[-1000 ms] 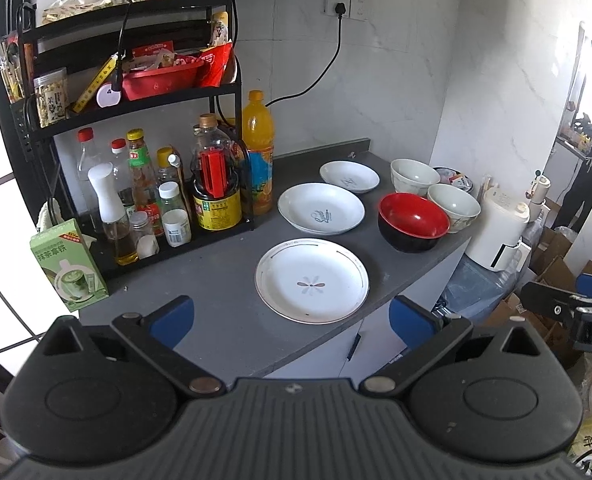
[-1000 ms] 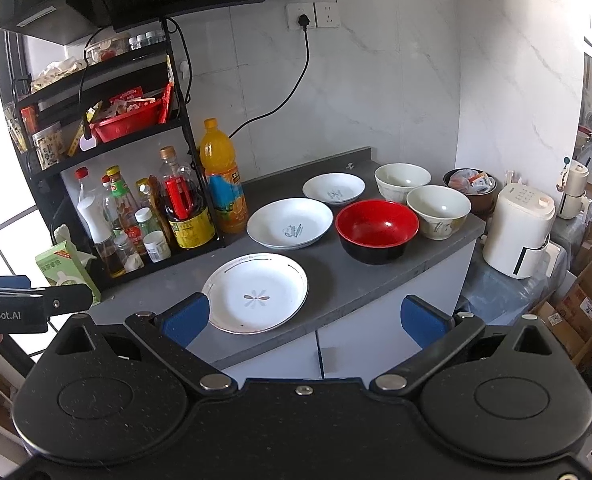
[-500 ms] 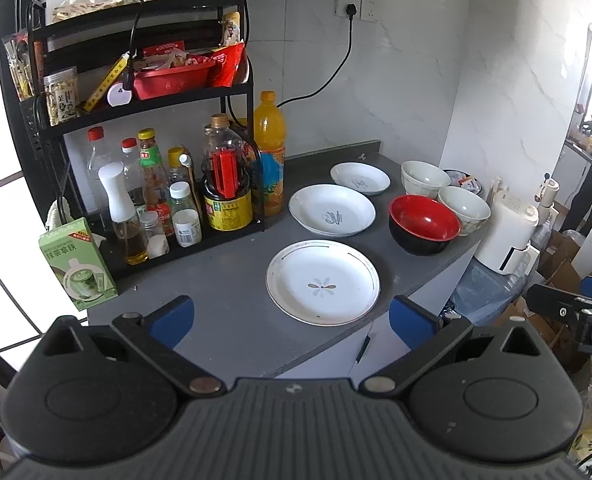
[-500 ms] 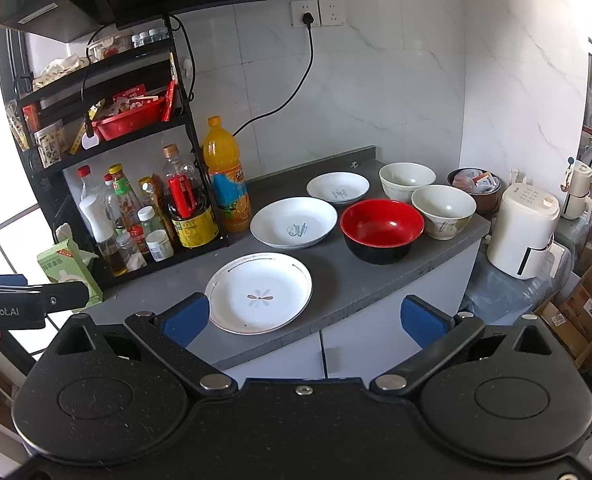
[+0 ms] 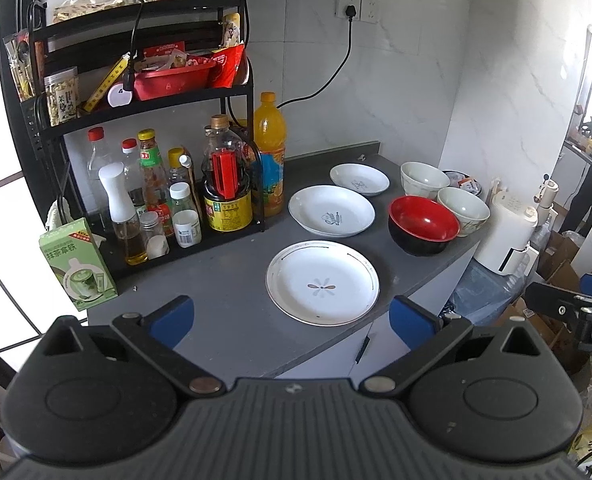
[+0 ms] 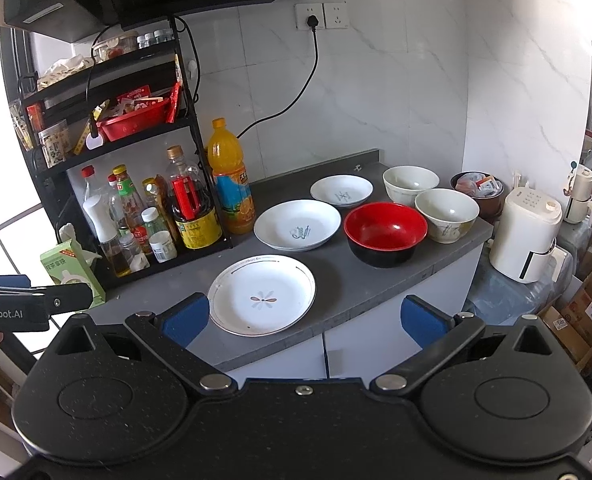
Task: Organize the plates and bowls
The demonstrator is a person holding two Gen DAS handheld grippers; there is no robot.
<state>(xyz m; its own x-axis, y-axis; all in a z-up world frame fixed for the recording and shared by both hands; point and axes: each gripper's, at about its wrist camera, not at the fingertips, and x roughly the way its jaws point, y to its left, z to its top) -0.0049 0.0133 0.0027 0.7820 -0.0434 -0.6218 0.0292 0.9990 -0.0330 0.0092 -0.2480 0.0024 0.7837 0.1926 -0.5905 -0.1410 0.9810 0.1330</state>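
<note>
You've drifted closer: left hand-held gripper [image 5: 292, 316] and right hand-held gripper [image 6: 301, 316] both gape wide, empty, short of the white gold-rimmed plate [image 5: 322, 282] on the grey bench [image 5: 224, 320]; nothing's stacked.

Both wrist views side by side, facing the counter [image 5: 224, 320] from off its front edge, sharing its dishes

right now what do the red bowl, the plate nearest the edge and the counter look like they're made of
Red bowl: glossy red inside, black outside, with a sharp highlight; probably lacquered plastic or melamine, possibly glazed ceramic.
Nearest plate: smooth white glaze, thin dark rim line and a printed flower; looks like glazed ceramic.
Counter: flat matte dark grey, no glare; stone or laminate, cannot tell which.
</note>
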